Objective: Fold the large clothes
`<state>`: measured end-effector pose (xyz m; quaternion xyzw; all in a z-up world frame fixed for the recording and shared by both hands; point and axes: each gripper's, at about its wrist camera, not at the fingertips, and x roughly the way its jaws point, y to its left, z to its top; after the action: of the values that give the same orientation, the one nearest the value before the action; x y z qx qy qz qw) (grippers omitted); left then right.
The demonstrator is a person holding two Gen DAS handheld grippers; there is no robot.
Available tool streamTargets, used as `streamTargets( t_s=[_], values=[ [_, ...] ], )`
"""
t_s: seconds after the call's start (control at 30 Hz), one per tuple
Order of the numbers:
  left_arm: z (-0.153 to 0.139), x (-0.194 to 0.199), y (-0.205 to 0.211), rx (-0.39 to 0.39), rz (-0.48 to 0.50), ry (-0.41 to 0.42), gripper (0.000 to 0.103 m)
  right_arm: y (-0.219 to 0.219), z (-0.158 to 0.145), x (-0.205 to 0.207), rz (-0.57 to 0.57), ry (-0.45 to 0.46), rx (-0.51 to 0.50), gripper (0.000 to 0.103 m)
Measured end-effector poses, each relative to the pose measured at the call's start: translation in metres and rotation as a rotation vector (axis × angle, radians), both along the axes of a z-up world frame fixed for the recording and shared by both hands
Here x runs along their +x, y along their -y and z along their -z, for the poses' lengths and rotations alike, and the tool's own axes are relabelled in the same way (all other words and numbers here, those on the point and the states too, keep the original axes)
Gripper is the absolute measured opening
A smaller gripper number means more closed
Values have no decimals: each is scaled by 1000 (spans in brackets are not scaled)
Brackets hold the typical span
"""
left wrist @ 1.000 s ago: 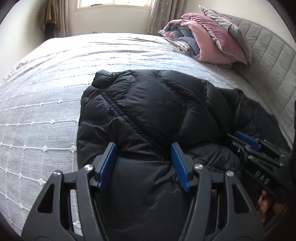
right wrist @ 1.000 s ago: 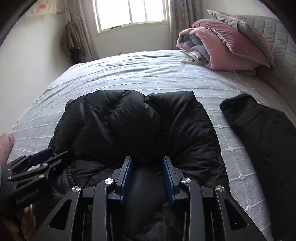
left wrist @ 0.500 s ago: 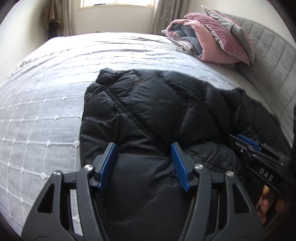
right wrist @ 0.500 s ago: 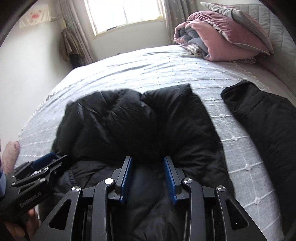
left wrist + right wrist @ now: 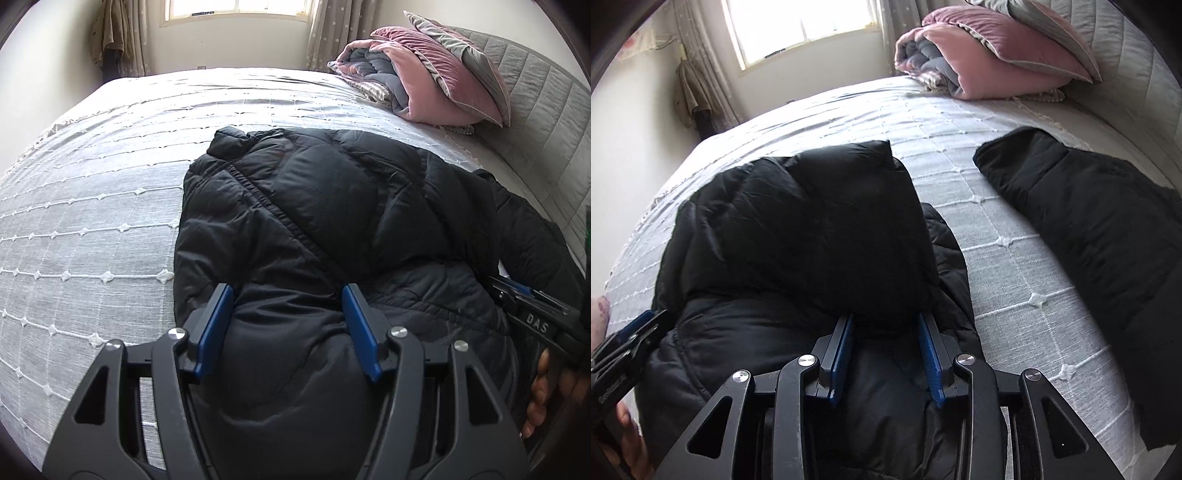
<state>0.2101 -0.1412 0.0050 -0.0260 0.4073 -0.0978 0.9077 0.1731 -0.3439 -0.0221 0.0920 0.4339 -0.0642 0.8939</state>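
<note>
Centrally in the left wrist view, a black puffer jacket (image 5: 332, 221) lies on the grey quilted bedspread (image 5: 110, 184), reaching from mid-frame down to the bottom edge. The left gripper (image 5: 288, 325) sits low in the frame with its blue-padded fingers (image 5: 216, 328) spread apart on either side of a puffy bulge of the jacket; whether they pinch it cannot be told. At the right edge of that view the right gripper (image 5: 532, 314) shows side-on, against the jacket's edge.

From the right wrist view, the right gripper (image 5: 886, 350) has its jaws apart, with jacket fabric bulging between the blue pads (image 5: 932, 362); a folded-over panel of the jacket (image 5: 812, 229) fills the centre. A second black garment (image 5: 1089, 240) lies apart at the right. A rolled pink comforter (image 5: 979, 59) with a grey-pink pillow (image 5: 454, 59) on top rests at the upper right, beside the padded headboard (image 5: 535, 110). A window (image 5: 801, 26) glows at the top.
</note>
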Motion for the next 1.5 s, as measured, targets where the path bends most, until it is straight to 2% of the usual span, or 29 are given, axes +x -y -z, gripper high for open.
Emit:
streamTargets(
  t_s=[0.13, 0.2, 0.4, 0.47, 0.63, 0.77, 0.9, 1.0, 1.13, 1.27, 1.5],
  values=[
    [-2, -1, -7, -22, -4, -10, 63, 6, 6, 3, 5, -9, 21, 38],
    [-5, -4, -12, -43, -15, -20, 63, 10, 5, 0, 17, 2, 47, 43],
    [-15, -23, -38, -136, -37, -68, 63, 22, -16, -32, 98, 56, 83, 56],
    [-11, -32, -53, -181, -54, -92, 65, 26, -20, -42, 110, 64, 102, 56],
    [3, -51, -79, -179, -90, -128, 65, 30, -27, -60, 116, 84, 121, 56],
    [6, -65, -89, -253, -100, -161, 65, 19, -36, -73, 79, 117, 133, 56],
    [3, -78, -75, -226, -54, -142, 65, -2, -47, -83, -6, 153, 92, 55],
    [5, -84, -66, -221, -27, -160, 65, -7, -47, -85, -13, 142, 69, 55],
    [6, -87, -70, -252, -31, -185, 65, -2, -48, -92, 13, 139, 90, 55],
    [13, -94, -69, -237, -28, -201, 65, -11, -47, -106, -49, 130, 79, 55],
    [32, -97, -69, -218, -51, -214, 75, -5, -10, -105, -6, -25, 0, 55]
  ],
)
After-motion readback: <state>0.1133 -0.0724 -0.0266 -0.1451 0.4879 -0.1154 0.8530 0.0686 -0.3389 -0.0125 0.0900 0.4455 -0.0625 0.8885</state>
